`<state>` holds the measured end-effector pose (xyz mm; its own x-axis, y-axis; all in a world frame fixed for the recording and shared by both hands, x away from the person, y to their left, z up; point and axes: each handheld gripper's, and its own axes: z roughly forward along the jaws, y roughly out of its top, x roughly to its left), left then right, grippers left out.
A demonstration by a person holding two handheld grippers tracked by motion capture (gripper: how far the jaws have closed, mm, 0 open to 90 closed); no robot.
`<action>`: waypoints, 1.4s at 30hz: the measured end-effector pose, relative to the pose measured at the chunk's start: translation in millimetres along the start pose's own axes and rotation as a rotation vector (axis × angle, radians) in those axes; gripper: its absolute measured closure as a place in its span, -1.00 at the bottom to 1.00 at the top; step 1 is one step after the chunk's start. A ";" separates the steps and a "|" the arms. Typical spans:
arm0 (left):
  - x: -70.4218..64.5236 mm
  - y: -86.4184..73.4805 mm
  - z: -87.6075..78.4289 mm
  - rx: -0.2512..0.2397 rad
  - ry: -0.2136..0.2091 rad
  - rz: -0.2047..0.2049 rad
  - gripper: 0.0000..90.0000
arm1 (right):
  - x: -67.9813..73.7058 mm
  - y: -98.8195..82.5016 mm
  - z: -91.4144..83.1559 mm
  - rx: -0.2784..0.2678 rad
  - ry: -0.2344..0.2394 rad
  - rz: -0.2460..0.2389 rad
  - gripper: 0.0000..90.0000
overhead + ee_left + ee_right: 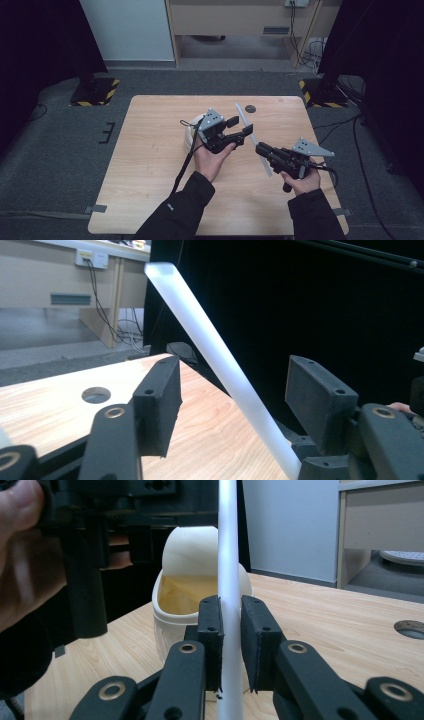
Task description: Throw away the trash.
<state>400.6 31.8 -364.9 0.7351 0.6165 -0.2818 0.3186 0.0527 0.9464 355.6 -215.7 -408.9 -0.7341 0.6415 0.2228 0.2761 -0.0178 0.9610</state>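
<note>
Rod point(253, 137): long, thin, white and translucent, held off the table point(150, 165). In the high view its long axis runs on a diagonal, far end up toward the table's back edge near a round hole point(250, 108), near end down toward the person's right hand. In the right gripper view the rod point(229, 580) stands upright through the frame; in the left gripper view the rod point(220, 360) leans, top end tilted to the left.

Right gripper point(263, 148): jaws clamped narrow on the rod, pads pressing it from both sides low on its length. Right hand point(300, 181) grips the handle.

Left gripper point(241, 131): jaws stand part open with the rod between them, pads clear of it on both sides. One pad point(162, 400) sits left of the rod, the other right. Left hand point(210, 157) under the body, cable point(184, 167) trailing back along the sleeve.

Cream bin point(191, 135): on the table just behind the left gripper, lid tipped up. The bin point(187, 600) sits behind the rod in the right gripper view.
</note>
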 end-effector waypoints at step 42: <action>-1.0 20.8 -41.3 -0.043 -0.074 0.062 0.75 | -25.6 -20.4 4.4 0.073 -0.157 0.013 -0.31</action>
<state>381.8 64.7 -338.5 0.7952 0.5604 -0.2313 0.2458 0.0509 0.9680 371.4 -228.3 -435.0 -0.6254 0.7539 0.2012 0.3337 0.0253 0.9423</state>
